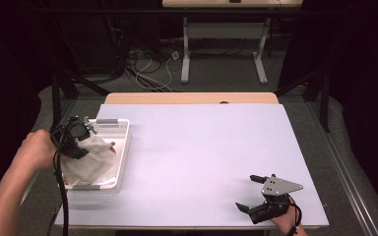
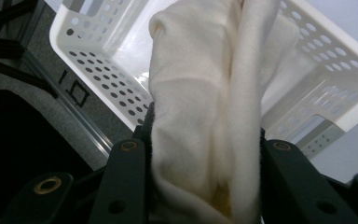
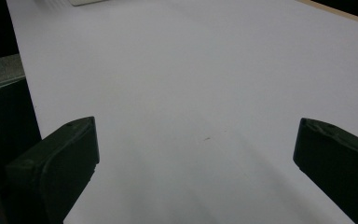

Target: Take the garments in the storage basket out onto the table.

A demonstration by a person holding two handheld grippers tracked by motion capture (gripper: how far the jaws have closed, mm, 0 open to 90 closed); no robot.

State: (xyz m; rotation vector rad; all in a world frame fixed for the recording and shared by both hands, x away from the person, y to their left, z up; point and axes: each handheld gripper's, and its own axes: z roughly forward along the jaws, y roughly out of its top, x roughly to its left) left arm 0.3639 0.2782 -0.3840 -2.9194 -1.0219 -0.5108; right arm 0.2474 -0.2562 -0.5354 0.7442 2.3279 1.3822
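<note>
High view: left gripper (image 1: 78,140) clamps cream cloth (image 1: 91,160) above white basket (image 1: 120,162), table's 9 o'clock.
Right gripper (image 1: 256,194): jaws wide, empty, 5 o'clock.
Risk: trailing cloth may snag basket rim, dragging it.

Over at the left edge of the counter (image 1: 202,147) sits the basket (image 1: 120,162), with the cloth (image 1: 91,160) bunched inside it and rising above the rim. The left hand-held gripper (image 1: 76,137) is right on top of that cloth, over the basket's left side, a fold of cloth pinched between its jaws. Well apart, at the near right corner of the counter, the right hand-held gripper (image 1: 251,192) rests with nothing between its wide-set jaws.
</note>
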